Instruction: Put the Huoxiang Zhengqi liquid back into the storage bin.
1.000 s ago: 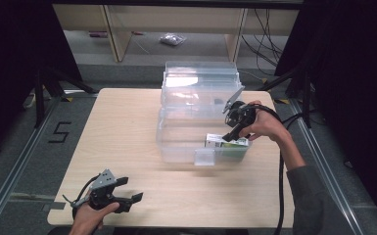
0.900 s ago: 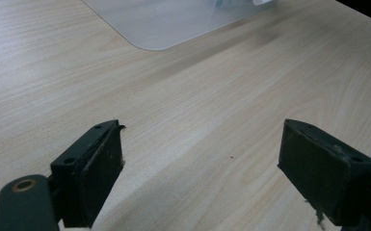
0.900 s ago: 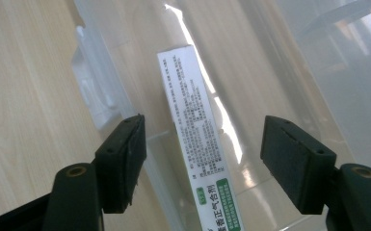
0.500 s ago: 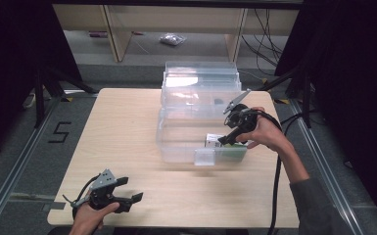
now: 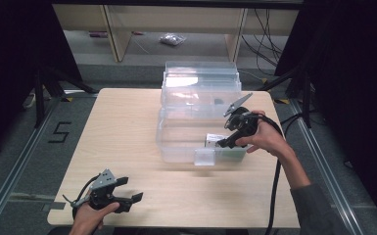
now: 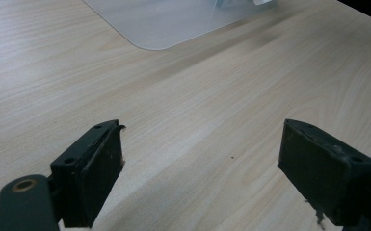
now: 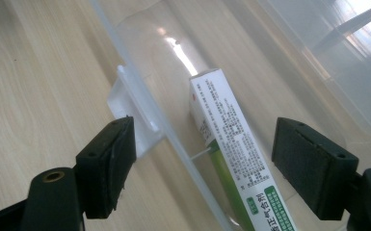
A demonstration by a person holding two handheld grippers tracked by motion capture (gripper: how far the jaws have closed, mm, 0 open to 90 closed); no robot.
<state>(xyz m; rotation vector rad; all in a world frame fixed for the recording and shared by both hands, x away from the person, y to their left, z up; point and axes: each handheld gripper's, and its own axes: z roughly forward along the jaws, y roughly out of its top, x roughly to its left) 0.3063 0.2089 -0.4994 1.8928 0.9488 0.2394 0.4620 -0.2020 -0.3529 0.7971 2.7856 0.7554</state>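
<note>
In the right gripper view the white-and-green carton point(image 7: 236, 159) runs off the bottom edge at 6 o'clock, its small print too fine to read. In the high view the clear bin's point(image 5: 176, 147) wall and the right gripper point(image 5: 223, 143) (held above it) hide most of that carton. At 12 o'clock, a small bag point(image 5: 172, 39) on the floor is too small to identify.

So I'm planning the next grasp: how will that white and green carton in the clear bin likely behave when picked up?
The white and green carton looks like thin printed card, so it is probably light and may dent under a hard squeeze. Its flat sides suggest it won't roll. Its finish may be a little slippery. It lies in the clear bin, between the open jaws of the right gripper.
</note>
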